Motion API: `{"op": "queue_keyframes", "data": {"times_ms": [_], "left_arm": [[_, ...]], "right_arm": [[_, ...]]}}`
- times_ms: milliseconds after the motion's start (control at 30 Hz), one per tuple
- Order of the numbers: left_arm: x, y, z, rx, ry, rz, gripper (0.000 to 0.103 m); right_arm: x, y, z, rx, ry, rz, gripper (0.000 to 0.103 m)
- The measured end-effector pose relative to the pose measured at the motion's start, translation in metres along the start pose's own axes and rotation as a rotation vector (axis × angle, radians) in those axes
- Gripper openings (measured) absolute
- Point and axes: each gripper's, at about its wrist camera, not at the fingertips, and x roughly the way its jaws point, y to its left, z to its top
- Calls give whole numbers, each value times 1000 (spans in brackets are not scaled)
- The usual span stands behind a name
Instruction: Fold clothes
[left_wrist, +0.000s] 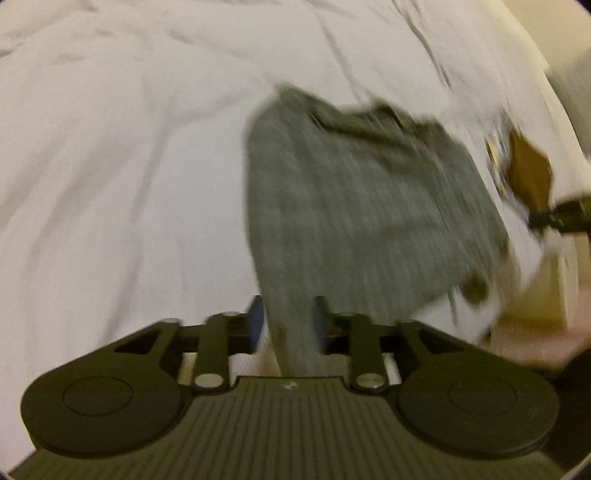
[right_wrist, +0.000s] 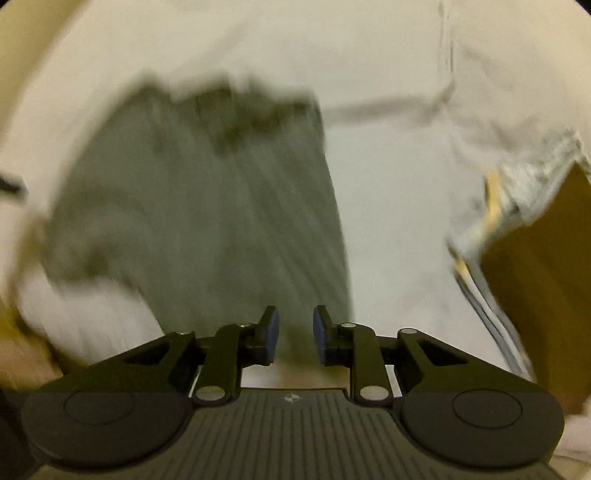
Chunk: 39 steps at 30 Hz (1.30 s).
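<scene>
A grey ribbed garment (left_wrist: 354, 192) lies spread over a white bedsheet (left_wrist: 110, 166), blurred by motion. My left gripper (left_wrist: 288, 317) is shut on a bunched near corner of it, and the cloth runs up and away from the fingers. In the right wrist view the same grey garment (right_wrist: 207, 206) narrows down into my right gripper (right_wrist: 295, 332), whose blue pads (right_wrist: 272, 332) stand a little apart with the cloth between them. The right gripper (left_wrist: 557, 216) also shows dark at the right edge of the left wrist view. The garment's crumpled far edge (right_wrist: 240, 107) rests on the sheet.
A brown object with a patterned grey edge (right_wrist: 535, 273) lies on the bed to the right of the garment, seen too as the brown object (left_wrist: 528, 166). The bed's edge (left_wrist: 554, 280) drops off at the lower right. White sheet (right_wrist: 388, 184) spreads around.
</scene>
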Motion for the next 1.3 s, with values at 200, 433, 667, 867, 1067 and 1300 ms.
{"op": "queue_keyframes", "data": {"times_ms": [200,433,667,867,1067,1300], "left_arm": [[36,-1,57,20,-110,30,29],[95,-4,114,103,-150,61,43],[141,6,139,57,-90,8,24],[94,-21,150,160,-207,-51,6],[98,-18,207,116,-296,60,21],[103,10,198,-32,-310,100,41]], "right_arm": [[47,36,71,-184,-219,0,52],[131,54,126,-483,-205,-46,56],[117,21,132,-323,-174,11,11],[77,4,178,-302,-307,-57,10],[58,-12,235,-281,-441,-158,51],[55,-38,227,-58,-469,-138,57]]}}
